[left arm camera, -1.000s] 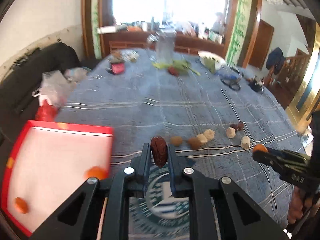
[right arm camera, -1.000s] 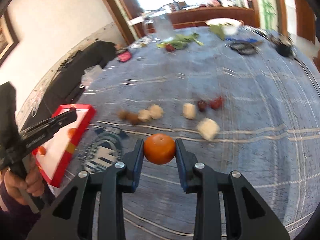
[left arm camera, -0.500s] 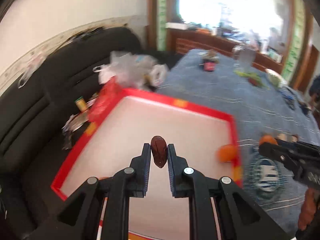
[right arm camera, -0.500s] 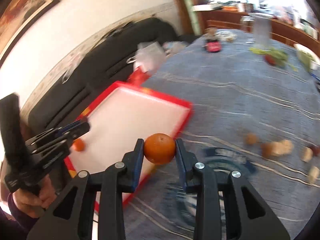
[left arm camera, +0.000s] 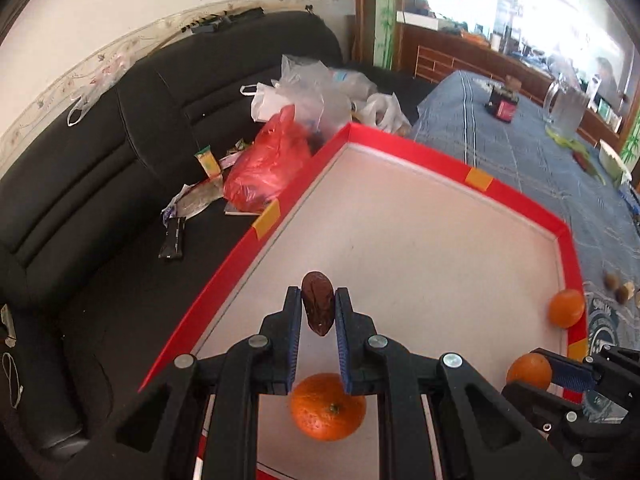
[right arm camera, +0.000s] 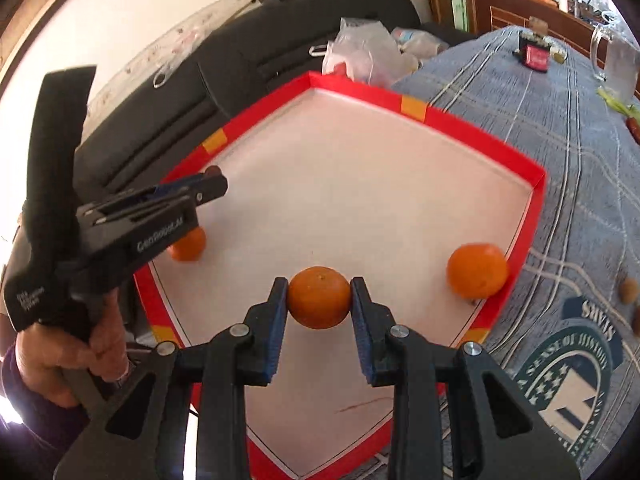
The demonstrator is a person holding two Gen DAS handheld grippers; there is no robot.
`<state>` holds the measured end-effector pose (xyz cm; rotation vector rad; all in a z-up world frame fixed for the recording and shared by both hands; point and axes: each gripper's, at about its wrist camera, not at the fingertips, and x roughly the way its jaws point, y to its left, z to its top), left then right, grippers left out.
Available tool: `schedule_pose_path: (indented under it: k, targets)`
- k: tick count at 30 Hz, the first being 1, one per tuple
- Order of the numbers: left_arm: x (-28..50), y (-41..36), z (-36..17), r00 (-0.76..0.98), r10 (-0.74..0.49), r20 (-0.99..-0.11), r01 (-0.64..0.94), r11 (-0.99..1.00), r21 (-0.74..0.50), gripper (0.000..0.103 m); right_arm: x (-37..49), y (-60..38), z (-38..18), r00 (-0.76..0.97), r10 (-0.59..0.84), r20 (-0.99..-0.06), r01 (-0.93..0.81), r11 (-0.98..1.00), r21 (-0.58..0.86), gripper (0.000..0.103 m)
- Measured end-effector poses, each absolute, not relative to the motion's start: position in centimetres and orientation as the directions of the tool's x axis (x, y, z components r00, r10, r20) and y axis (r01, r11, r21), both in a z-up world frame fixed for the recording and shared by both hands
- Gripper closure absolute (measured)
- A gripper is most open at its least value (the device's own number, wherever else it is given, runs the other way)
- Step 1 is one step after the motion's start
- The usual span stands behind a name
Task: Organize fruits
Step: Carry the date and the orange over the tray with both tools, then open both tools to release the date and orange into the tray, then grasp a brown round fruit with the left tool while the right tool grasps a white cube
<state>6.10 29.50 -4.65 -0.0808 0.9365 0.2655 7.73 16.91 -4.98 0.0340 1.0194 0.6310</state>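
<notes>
Left gripper [left arm camera: 318, 312] is clamped on a dark date [left arm camera: 317, 307] over the red tray [left arm camera: 436, 160], and its fingers partly cover a loose orange [left arm camera: 328, 407] underneath. Right gripper [right arm camera: 319, 298] pinches a tangerine [right arm camera: 319, 297] over the tray's near side. Far-right tabletop bits are too blurry to name.

Blue plaid-cloth table [right arm camera: 560, 168] carries red-rimmed tray [right arm camera: 472, 124] at its 9 o'clock edge. Glass jug [right arm camera: 618, 60] at 1 o'clock. Small brown fruits [right arm camera: 629, 290] at 3.

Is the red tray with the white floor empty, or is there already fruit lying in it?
Not empty: two loose oranges lie on the red tray's floor.
</notes>
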Motion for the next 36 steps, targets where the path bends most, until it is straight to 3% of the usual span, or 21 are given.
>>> schedule_pose_path:
  k: [5, 7, 12, 15, 18, 23, 36]
  targets:
    - [6.1, 29.2, -4.9, 0.549, 0.198, -0.812, -0.254, 0.965, 0.063, 0.085, 7.9, 16.5, -5.2, 0.35, 0.496, -0.795, -0.465, 0.828, 0.312, 0.068]
    - [5.9, 29.2, -4.7, 0.545, 0.185, -0.818, -0.259, 0.965, 0.046, 0.058, 7.9, 16.0, -4.8, 0.332, 0.512, -0.792, -0.463, 0.82, 0.336, 0.062]
    - [5.0, 28.2, -3.0, 0.595, 0.179, -0.784, -0.247, 0.968, 0.033, 0.043, 6.0, 13.3, -1.5, 0.42, 0.576, -0.701, -0.484, 0.796, 0.364, 0.06]
    - [4.2, 26.8, -1.4, 0.639, 0.151, -0.754, -0.216, 0.976, 0.013, 0.035, 5.0, 10.8, 0.4, 0.491, 0.573, -0.656, -0.472, 0.808, 0.352, 0.052]
    - [3.5, 24.2, 0.1, 0.682, 0.119, -0.721, -0.16, 0.987, 0.012, 0.024, 4.0, 7.0, 1.5, 0.557, 0.547, -0.624, -0.431, 0.833, 0.347, 0.051]
    - [3.4, 18.4, 0.8, 0.709, 0.018, -0.705, -0.005, 1.0, 0.02, 0.023, 2.4, 0.1, 0.9, 0.642, 0.442, -0.626, -0.31, 0.897, 0.315, 0.05]
    - [4.3, 3.9, -2.4, 0.615, -0.164, -0.772, 0.308, 0.95, 0.044, 0.023, -1.2, -17.7, -4.0, 0.693, 0.219, -0.687, 0.051, 0.935, 0.35, 0.05]
